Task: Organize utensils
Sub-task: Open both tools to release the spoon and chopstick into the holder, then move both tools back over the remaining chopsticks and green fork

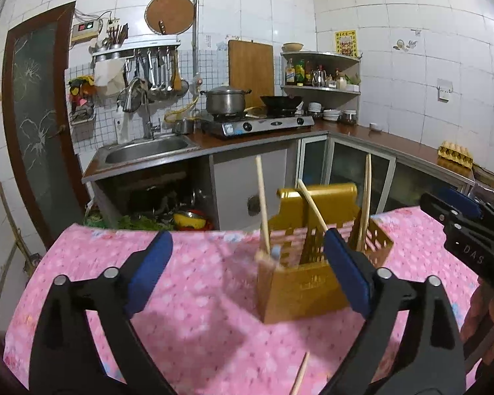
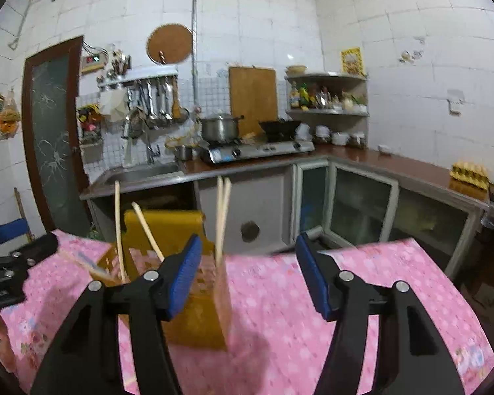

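A yellow slotted utensil holder (image 1: 308, 283) stands on the pink floral tablecloth (image 1: 194, 296). Several wooden chopsticks (image 1: 262, 204) stand upright in it. It also shows in the right wrist view (image 2: 197, 312), with chopsticks (image 2: 222, 217) sticking up. One loose chopstick (image 1: 301, 377) lies on the cloth near the front edge. My left gripper (image 1: 248, 265) is open and empty, just in front of the holder. My right gripper (image 2: 248, 270) is open and empty, to the right of the holder. The right gripper shows at the right edge of the left wrist view (image 1: 471, 227).
Beyond the table are a kitchen counter with a sink (image 1: 148, 151), a gas stove (image 1: 260, 125) with a pot and a wok, a corner shelf (image 1: 322, 72) and an egg tray (image 1: 454, 153). A dark door (image 1: 36, 125) is at the left.
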`<act>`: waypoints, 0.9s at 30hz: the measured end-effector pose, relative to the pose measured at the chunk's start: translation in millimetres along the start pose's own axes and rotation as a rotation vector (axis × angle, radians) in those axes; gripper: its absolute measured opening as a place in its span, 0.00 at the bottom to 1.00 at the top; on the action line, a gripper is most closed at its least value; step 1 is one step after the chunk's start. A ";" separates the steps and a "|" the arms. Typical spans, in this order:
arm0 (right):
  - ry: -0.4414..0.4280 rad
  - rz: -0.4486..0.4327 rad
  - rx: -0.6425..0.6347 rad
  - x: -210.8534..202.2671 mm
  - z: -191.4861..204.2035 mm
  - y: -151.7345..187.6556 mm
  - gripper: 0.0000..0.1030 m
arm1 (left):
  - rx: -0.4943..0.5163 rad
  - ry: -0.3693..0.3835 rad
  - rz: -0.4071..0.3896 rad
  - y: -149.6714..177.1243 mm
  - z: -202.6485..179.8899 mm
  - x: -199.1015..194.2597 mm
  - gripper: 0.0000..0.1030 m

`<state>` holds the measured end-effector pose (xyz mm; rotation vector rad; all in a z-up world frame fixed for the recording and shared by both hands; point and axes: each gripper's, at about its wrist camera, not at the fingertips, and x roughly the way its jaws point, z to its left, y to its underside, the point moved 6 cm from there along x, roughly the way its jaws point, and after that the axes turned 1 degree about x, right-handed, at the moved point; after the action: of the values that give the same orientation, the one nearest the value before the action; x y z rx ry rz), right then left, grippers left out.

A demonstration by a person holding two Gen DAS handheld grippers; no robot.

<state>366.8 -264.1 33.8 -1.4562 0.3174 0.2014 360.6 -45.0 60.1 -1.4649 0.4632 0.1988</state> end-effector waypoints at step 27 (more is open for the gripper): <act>0.112 0.348 0.043 -37.0 8.5 154.8 0.80 | 0.047 0.086 0.231 118.4 -6.3 0.0 0.95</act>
<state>282.5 -236.8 -98.7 -1.3654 0.6629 0.3918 311.5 -38.3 -47.7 -1.3764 0.7038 0.3074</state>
